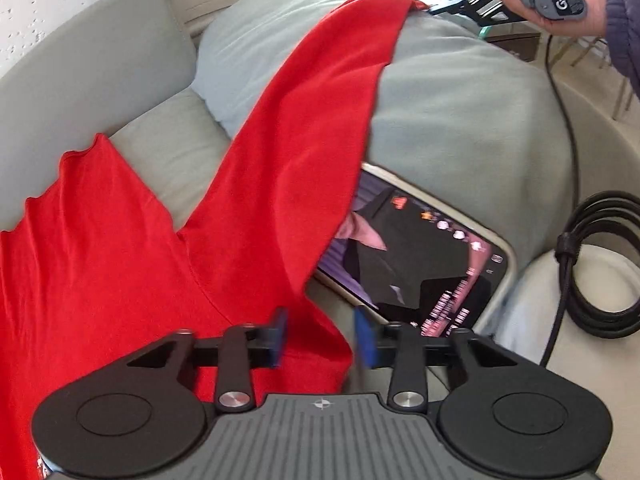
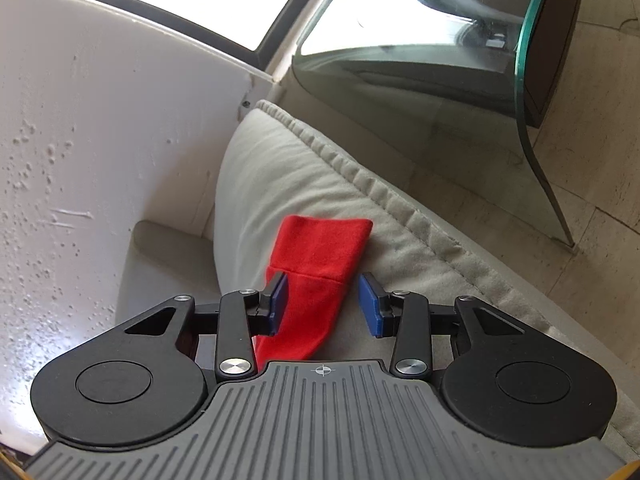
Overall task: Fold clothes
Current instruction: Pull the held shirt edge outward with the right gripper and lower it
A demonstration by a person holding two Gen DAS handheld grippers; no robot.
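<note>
A red long-sleeved garment [image 1: 120, 248] lies spread over a grey-green sofa. One sleeve [image 1: 320, 120] stretches up across a cushion toward my right gripper [image 1: 436, 8], seen at the top right in a hand. My left gripper [image 1: 322, 334] is open, its blue pads either side of the red cloth at the sleeve's base. In the right wrist view the sleeve cuff [image 2: 320, 256] lies on the cushion between the blue pads of my open right gripper [image 2: 324, 304].
A tablet [image 1: 420, 256] with a lit screen lies on the sofa, partly under the sleeve. A coiled black cable [image 1: 600, 264] lies at the right. A glass-topped table [image 2: 500, 56] stands on the tiled floor beyond the cushion [image 2: 280, 184]. A white wall [image 2: 100, 120] is on the left.
</note>
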